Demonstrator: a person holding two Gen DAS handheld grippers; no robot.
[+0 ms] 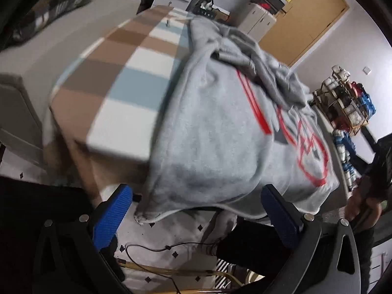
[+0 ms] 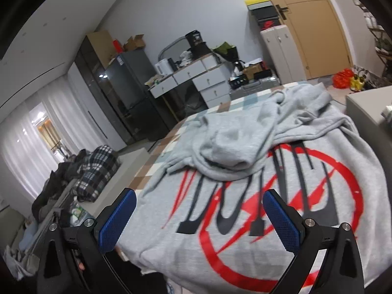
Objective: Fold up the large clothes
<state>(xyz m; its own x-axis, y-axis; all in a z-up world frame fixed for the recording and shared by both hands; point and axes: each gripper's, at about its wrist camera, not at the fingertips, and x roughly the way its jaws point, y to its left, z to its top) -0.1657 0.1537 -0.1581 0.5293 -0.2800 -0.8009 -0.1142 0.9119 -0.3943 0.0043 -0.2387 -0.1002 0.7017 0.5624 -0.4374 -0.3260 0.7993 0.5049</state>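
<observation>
A large grey sweatshirt [image 1: 210,132] with a red and black print lies on a checked table [image 1: 127,73], its near hem hanging over the table's edge. Its sleeves and hood are bunched on top at the far end [image 2: 235,142]. In the left wrist view my left gripper [image 1: 196,210] is open, its blue pads either side of the hanging hem corner and apart from it. Over the printed front [image 2: 269,196], my right gripper [image 2: 199,210] is open too, with nothing between its fingers.
A grey sofa [image 1: 27,56] with plaid cloth stands beside the table. White drawers [image 2: 205,78], a dark fridge [image 2: 127,93], a wooden door [image 2: 306,24] and a cluttered rack [image 1: 343,103] line the room. A cable [image 1: 156,247] trails on the floor below. A person's hand [image 1: 360,203] shows at the right.
</observation>
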